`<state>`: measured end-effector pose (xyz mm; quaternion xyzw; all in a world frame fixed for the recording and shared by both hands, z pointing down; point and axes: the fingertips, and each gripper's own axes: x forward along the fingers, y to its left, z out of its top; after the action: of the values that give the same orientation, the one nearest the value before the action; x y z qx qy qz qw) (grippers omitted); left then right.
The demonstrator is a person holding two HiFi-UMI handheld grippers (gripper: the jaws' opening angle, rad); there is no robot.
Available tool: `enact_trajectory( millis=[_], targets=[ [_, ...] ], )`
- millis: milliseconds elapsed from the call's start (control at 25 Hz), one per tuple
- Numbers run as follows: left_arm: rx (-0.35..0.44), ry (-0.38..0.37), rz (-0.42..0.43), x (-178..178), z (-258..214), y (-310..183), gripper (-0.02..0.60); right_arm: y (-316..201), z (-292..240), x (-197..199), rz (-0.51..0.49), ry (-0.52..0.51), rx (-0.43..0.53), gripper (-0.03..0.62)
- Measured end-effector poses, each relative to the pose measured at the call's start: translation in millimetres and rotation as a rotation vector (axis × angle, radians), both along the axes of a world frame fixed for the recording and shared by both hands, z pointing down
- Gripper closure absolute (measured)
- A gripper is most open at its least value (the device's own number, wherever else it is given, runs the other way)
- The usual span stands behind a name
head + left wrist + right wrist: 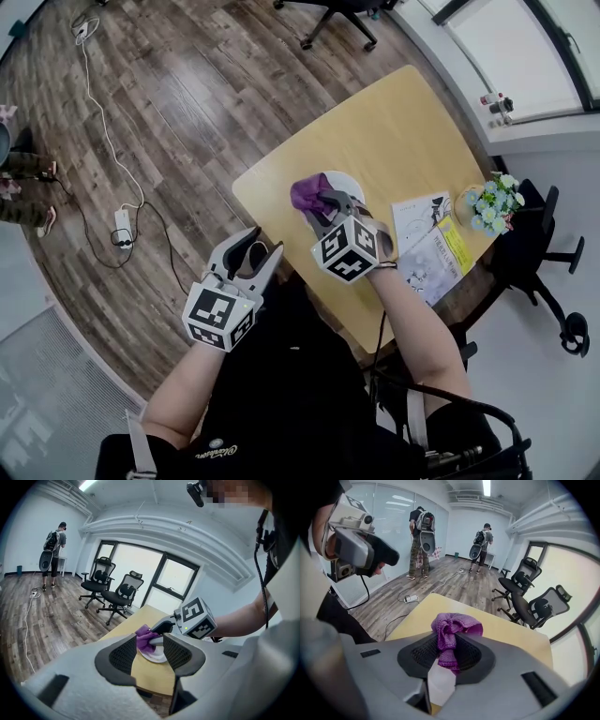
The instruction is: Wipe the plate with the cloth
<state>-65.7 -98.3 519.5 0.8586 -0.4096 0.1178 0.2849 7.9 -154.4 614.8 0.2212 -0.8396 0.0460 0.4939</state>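
Cloth (449,632), purple, one only, clamped tight in right gripper (317,208) jaws, bunched above and ahead of the tips, with its tail hanging between the pads. Plate (347,182), white, one, lies on wooden table (394,122) right below that gripper's tips; whether cloth touches plate is unclear. Left gripper (263,246) has jaws wide apart with nothing between them, held off the table's near edge, beside the right gripper. Plate and cloth sit ahead of it, seen through the gap. To right gripper's right: two booklets (439,258), one flower pot (494,199).
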Motion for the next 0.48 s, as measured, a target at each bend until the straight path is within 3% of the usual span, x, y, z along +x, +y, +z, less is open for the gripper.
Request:
enact_trajectory(
  millis=[280, 480],
  targets=[
    [-0.009, -0.001, -0.007, -3.3, 3.8, 3.5, 0.403, -37.8, 1.0, 24.2, 0.062, 0.052, 0.05, 0.505],
    [-0.01, -0.003, -0.008, -4.6, 5.6, 4.5, 0.403, -35.4, -0.8, 25.0, 0.058, 0.056, 0.05, 0.505]
  ],
)
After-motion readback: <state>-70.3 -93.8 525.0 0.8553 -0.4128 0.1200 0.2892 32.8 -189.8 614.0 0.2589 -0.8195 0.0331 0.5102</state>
